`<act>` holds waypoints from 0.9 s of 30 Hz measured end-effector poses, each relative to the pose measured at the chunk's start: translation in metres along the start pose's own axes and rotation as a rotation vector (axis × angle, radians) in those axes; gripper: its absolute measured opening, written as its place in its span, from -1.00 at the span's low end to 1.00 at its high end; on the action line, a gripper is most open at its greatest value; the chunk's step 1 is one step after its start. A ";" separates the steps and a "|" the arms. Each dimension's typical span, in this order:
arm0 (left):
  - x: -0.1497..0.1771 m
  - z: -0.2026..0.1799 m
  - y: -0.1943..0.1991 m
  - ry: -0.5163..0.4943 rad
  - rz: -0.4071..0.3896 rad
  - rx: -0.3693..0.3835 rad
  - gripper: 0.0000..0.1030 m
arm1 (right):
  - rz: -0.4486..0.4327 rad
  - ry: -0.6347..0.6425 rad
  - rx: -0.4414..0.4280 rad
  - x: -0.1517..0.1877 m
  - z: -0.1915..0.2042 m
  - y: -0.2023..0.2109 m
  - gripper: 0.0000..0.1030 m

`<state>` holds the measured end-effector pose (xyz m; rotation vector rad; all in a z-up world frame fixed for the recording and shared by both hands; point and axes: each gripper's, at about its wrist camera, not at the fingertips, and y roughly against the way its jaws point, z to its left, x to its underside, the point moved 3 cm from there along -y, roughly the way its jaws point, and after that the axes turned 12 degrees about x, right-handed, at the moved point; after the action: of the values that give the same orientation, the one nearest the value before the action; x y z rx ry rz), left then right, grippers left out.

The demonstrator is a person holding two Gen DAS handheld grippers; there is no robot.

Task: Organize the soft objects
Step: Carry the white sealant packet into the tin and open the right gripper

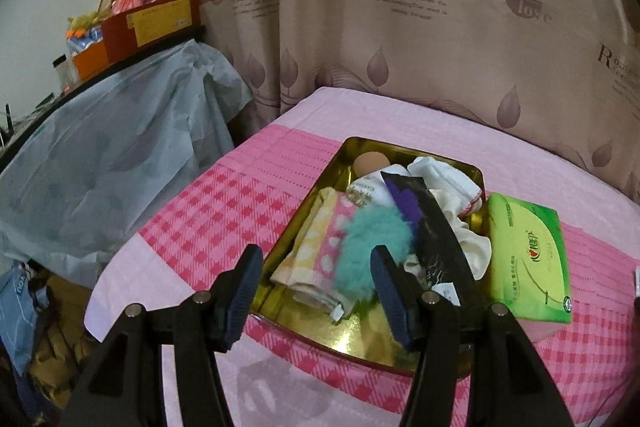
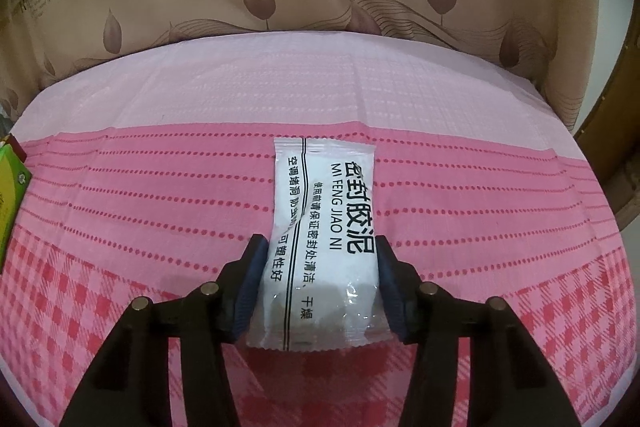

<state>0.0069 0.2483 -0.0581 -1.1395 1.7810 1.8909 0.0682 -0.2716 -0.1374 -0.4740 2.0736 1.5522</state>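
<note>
A gold tin tray (image 1: 360, 343) lies on the pink checked bedspread (image 1: 208, 203). It holds a yellow-and-pink towel (image 1: 308, 235), a teal fluffy ball (image 1: 372, 239), a black packet (image 1: 436, 231), white cloths (image 1: 444, 179) and a beige sponge (image 1: 370, 163). My left gripper (image 1: 316, 255) hangs open over the tray's near edge with nothing between its fingers. A green tissue pack (image 1: 528, 255) leans against the tray's right side. In the right wrist view a white packet with black print (image 2: 324, 227) lies on the bedspread, and my right gripper (image 2: 318, 243) has its pads pressed on both long sides.
A patterned curtain (image 1: 400, 47) hangs behind the bed. Left of the bed stands furniture draped in a blue-grey sheet (image 1: 100, 167) with boxes (image 1: 160, 19) on top. The tissue pack (image 2: 10, 195) shows at the right view's left edge, a wooden frame (image 2: 616, 107) at its right.
</note>
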 end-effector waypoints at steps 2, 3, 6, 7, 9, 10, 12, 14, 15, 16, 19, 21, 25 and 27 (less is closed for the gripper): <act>0.002 0.001 -0.002 0.010 0.002 0.004 0.11 | -0.001 0.000 0.011 0.002 0.003 0.003 -0.06; 0.003 0.002 -0.002 0.017 0.004 0.009 0.11 | 0.000 0.004 0.020 0.003 0.006 0.005 -0.06; 0.006 0.005 -0.004 0.032 0.008 0.007 0.11 | -0.004 0.018 0.031 0.005 0.015 0.012 -0.06; 0.007 0.005 -0.005 0.037 0.007 0.006 0.11 | -0.009 0.023 0.030 0.005 0.019 0.015 -0.06; 0.009 0.008 -0.005 0.039 0.004 -0.005 0.11 | -0.029 0.044 0.032 0.005 0.028 0.023 -0.06; 0.010 0.008 -0.005 0.039 0.001 -0.012 0.11 | -0.035 0.056 0.032 0.003 0.031 0.026 -0.06; 0.011 0.012 -0.004 0.044 -0.006 -0.025 0.11 | -0.057 0.078 0.024 0.000 0.041 0.037 -0.07; 0.013 0.014 -0.003 0.054 -0.015 -0.037 0.11 | -0.072 0.094 0.012 -0.004 0.050 0.045 -0.07; 0.013 0.015 -0.002 0.059 -0.022 -0.039 0.11 | -0.083 0.095 0.001 -0.006 0.056 0.052 -0.07; 0.014 0.016 -0.001 0.060 -0.025 -0.042 0.11 | -0.089 0.098 -0.012 -0.008 0.061 0.057 -0.07; 0.014 0.018 0.000 0.066 -0.034 -0.053 0.11 | -0.108 0.109 -0.054 -0.015 0.079 0.072 -0.07; 0.014 0.020 0.001 0.069 -0.036 -0.065 0.11 | -0.118 0.127 -0.085 -0.020 0.093 0.082 -0.07; 0.014 0.023 0.000 0.080 -0.032 -0.062 0.11 | -0.146 0.175 -0.134 -0.028 0.126 0.100 -0.07; 0.014 0.025 0.001 0.086 -0.034 -0.056 0.11 | -0.161 0.210 -0.162 -0.029 0.147 0.110 -0.07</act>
<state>-0.0107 0.2673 -0.0695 -1.2807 1.7512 1.9109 0.0581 -0.0999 -0.0666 -0.8753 2.0101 1.6398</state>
